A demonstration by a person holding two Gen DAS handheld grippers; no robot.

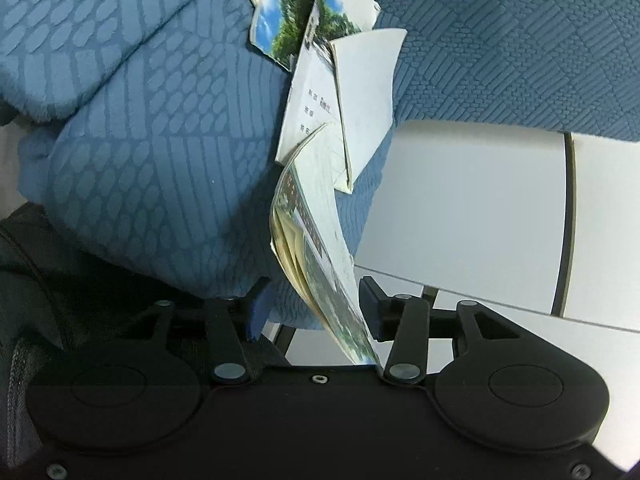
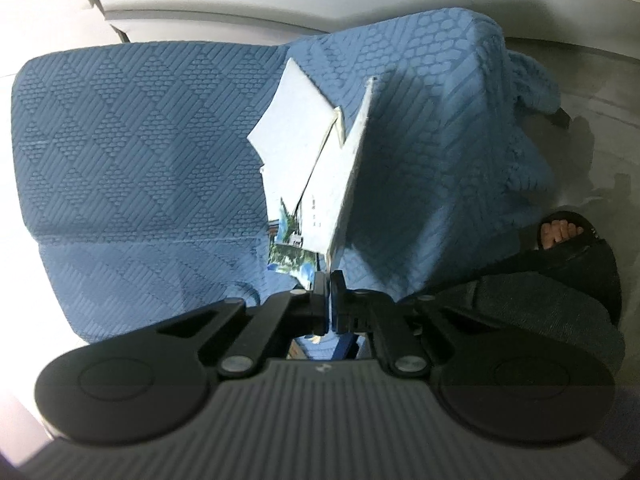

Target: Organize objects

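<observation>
1. Gathering loose booklets (image 1: 316,248) off the blue sofa cushion (image 1: 160,140): my right gripper (image 2: 330,296) is clenched on one stiff sheet (image 2: 352,168).
2. My left gripper (image 1: 316,308) stands released, booklets between unpressed pads.
3. Next I judge: re-clamp left.
4. Only right view shows a sandalled foot (image 2: 560,232).
</observation>
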